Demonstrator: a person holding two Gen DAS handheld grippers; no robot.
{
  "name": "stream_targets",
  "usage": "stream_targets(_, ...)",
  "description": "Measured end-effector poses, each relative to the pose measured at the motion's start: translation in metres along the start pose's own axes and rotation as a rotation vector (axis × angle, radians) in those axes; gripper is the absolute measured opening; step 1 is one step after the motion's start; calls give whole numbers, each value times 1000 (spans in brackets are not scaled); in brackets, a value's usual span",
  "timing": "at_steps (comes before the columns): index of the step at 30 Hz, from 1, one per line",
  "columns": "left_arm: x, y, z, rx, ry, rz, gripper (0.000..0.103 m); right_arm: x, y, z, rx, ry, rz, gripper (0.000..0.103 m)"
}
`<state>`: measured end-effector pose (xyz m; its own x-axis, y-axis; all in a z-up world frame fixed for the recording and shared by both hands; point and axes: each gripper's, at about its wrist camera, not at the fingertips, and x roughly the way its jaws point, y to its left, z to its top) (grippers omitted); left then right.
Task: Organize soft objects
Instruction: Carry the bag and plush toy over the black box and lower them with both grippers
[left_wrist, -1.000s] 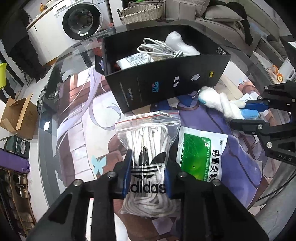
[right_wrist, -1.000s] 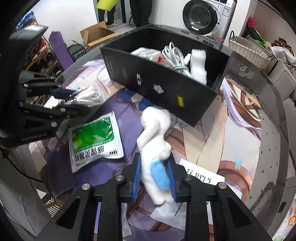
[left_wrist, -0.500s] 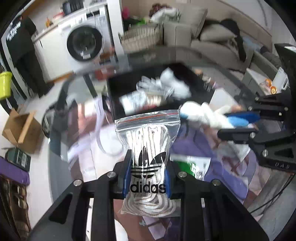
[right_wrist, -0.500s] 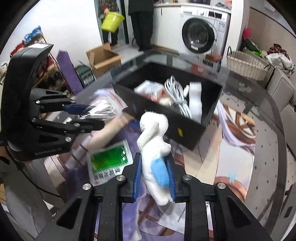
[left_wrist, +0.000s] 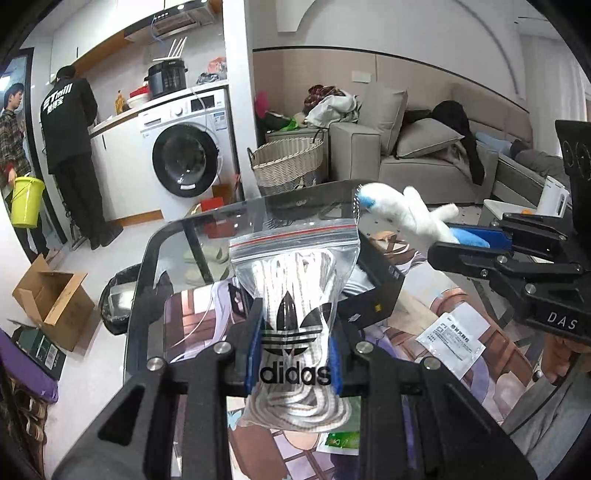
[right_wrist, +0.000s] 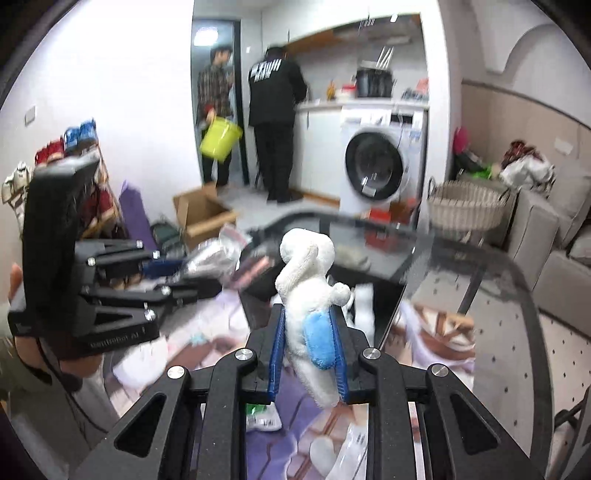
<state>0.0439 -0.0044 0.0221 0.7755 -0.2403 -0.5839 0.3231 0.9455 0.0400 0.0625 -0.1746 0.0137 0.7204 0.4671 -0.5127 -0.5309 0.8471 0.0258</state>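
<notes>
Clear plastic bag (left_wrist: 295, 291) of white cord sits clamped in the left gripper (left_wrist: 294, 360) at the lower centre of its view. White plush toy (right_wrist: 308, 295) is pinched in the right gripper (right_wrist: 308, 350), mid-frame, above the glass table (right_wrist: 480, 280) and black box (left_wrist: 373, 291).

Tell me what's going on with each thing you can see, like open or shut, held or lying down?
Left tongs: shut on the zip bag.
Zip bag: sealed, held up off the table.
Right tongs: shut on the plush toy.
Plush toy: held upright in the air.
Black box: open on top, on the table.
Medicine packet: lying flat on the table.
Washing machine: door shut.
</notes>
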Motion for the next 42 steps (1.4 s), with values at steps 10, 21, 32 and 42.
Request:
stream_targets(10, 4, -7, -1, 8, 12, 5, 27, -4, 9, 5, -16, -7, -8, 22)
stream_targets(21, 17, -8, -3, 4, 72, -13, 27, 0, 11, 0, -6, 8, -9, 22)
stream_targets(32, 58, -4, -26, -37, 287, -32, 27, 28, 9, -22, 36, 145, 14, 22)
stream_targets(42, 66, -3, -18, -48, 325, -30, 27, 36, 4, -23, 52, 172, 13, 22)
